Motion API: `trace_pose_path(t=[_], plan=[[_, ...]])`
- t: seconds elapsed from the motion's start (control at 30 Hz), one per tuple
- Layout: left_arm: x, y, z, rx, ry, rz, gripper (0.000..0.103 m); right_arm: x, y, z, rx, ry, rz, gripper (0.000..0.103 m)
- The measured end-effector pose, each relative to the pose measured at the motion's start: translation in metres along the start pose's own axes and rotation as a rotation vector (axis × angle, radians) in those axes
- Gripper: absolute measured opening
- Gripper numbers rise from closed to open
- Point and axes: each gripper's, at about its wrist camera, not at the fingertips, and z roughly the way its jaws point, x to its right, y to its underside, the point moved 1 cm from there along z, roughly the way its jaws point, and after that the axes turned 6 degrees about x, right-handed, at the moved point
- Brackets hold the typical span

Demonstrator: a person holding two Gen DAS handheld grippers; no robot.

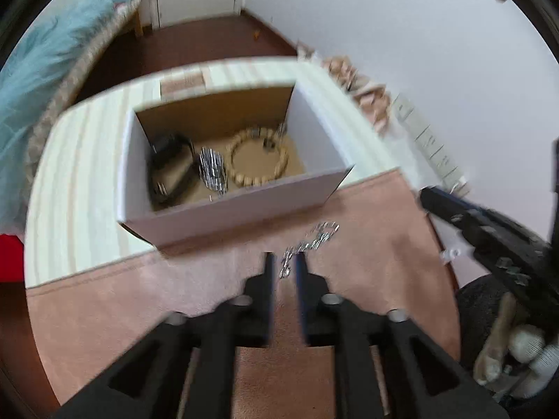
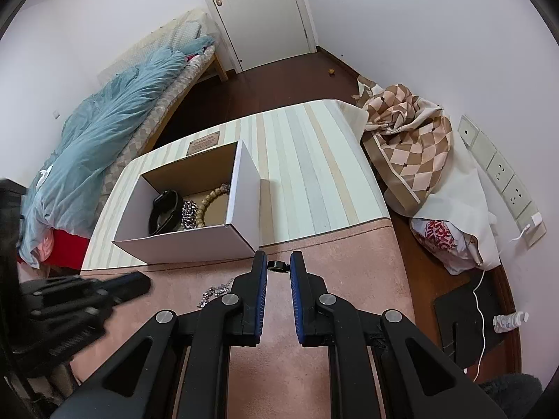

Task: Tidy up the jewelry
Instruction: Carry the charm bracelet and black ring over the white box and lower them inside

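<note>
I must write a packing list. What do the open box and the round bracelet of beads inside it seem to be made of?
The open box looks like cardboard: matte white outside, plain brown inside, with thin folded walls. The bead bracelet seems to be wood, or maybe pale stone: tan, dull beads with no shine. The blur leaves this open.

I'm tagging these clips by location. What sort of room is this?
Most likely a bedroom in a home: a bed with a blue quilt along the wall, a white door with a lever handle, and a striped mattress carrying the jewelry box.
</note>
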Motion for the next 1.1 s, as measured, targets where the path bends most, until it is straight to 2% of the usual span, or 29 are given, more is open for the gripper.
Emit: trace_pose_path(t=[0.07, 0.13, 0.27, 0.33, 0.4, 0.47, 0.57, 0.67, 0.93, 1.1], plan=[[0.003, 0.003, 0.020, -0.035, 0.015, -0.001, 0.061, 0.004, 0.003, 0.001, -0.009, 0.010, 0.011, 0.014], [0.008, 0.006, 0.037, -0.058, 0.018, 0.007, 0.061, 0.010, 0.007, 0.003, -0.018, 0.023, 0.025, 0.014], [0.022, 0.013, 0.055, -0.075, -0.058, 0.089, 0.060, 0.024, 0.013, 0.003, -0.025, 0.040, 0.049, 0.014], [0.027, 0.017, 0.061, -0.077, -0.102, 0.138, 0.051, 0.029, 0.014, 0.002, -0.023, 0.049, 0.056, 0.014], [0.033, 0.019, 0.058, -0.052, -0.094, 0.175, 0.012, 0.032, 0.014, 0.002, -0.021, 0.054, 0.065, 0.014], [0.036, 0.020, 0.059, -0.064, -0.094, 0.198, 0.004, 0.035, 0.013, 0.003, -0.020, 0.055, 0.073, 0.014], [0.033, 0.021, 0.057, -0.067, -0.078, 0.181, 0.003, 0.035, 0.012, 0.004, -0.020, 0.047, 0.083, 0.014], [0.019, 0.021, 0.047, -0.058, -0.060, 0.108, 0.001, 0.032, 0.010, 0.001, -0.011, 0.034, 0.084, 0.014], [-0.014, 0.005, -0.023, 0.074, -0.008, -0.050, 0.000, 0.026, 0.002, -0.008, 0.013, -0.007, 0.108, 0.014], [-0.015, -0.016, -0.053, 0.134, 0.021, -0.060, 0.000, 0.012, -0.009, -0.016, 0.030, -0.054, 0.099, 0.014]])
